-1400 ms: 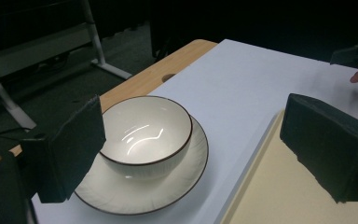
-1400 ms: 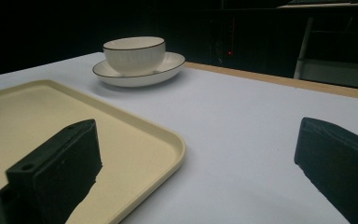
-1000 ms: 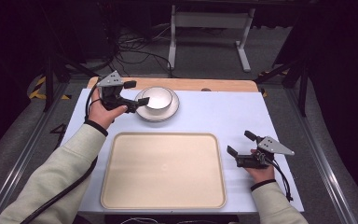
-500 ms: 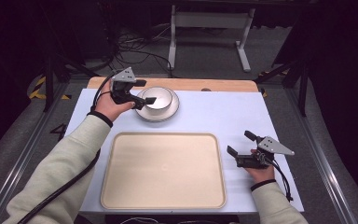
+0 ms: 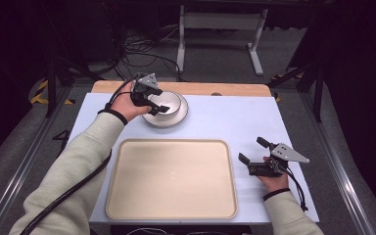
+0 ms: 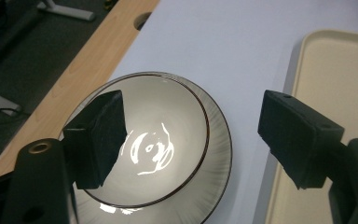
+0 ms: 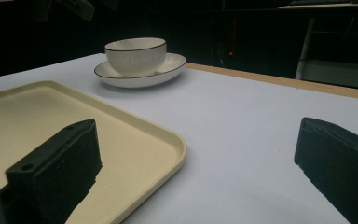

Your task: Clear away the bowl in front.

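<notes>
— Left gripper (image 5: 157, 103) over the bowl (image 5: 165, 102), jaws apart, just been closing; one inside the bowl's rim, the other outside, over the table (image 5: 225, 117). Not pressing yet.

— And the bowl?

— On its saucer (image 5: 172, 119), far left of table, near the wooden edge (image 5: 200, 88). Bare table toward the tray (image 5: 171, 178).

— Right gripper (image 5: 255, 156)?

— Jaws wide apart, holding nothing, beside the tray's right rim.
</notes>
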